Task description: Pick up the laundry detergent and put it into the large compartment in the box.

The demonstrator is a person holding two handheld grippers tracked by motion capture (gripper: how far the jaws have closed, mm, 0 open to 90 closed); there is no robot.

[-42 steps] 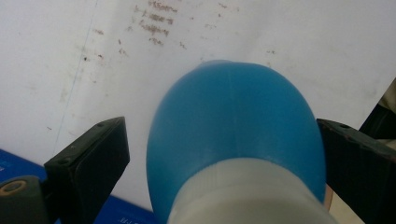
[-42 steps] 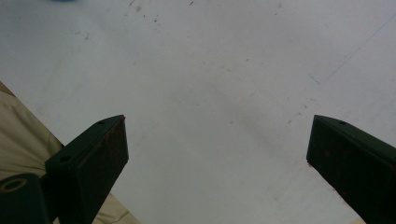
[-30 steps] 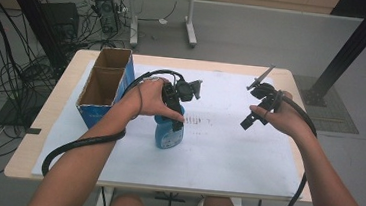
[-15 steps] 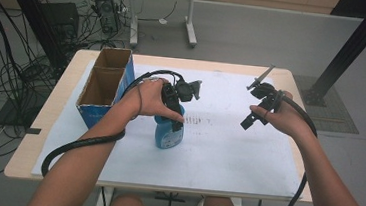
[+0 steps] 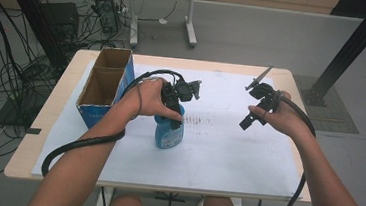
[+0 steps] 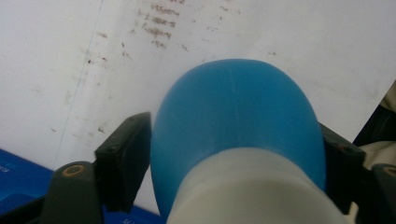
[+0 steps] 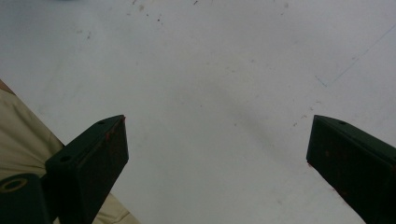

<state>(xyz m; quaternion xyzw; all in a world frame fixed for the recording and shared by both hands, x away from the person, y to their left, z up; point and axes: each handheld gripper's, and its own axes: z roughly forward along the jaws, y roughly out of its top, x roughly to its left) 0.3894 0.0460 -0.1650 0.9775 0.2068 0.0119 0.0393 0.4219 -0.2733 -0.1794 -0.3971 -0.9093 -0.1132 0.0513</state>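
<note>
A blue bottle with a white lower band stands upright on the white sheet at table centre. My left gripper comes down over it from above. In the left gripper view both black pads press against the sides of the bottle; the jaws have just been closing onto it. My right gripper hovers over the sheet to the right, apart from the bottle. Its jaws stand wide in the right gripper view, with bare white sheet between them.
An open cardboard box with blue sides sits at the left of the wooden table. The white sheet covers most of the top. Cables trail from both grippers toward the front edge. Table legs and cables stand on the floor beyond.
</note>
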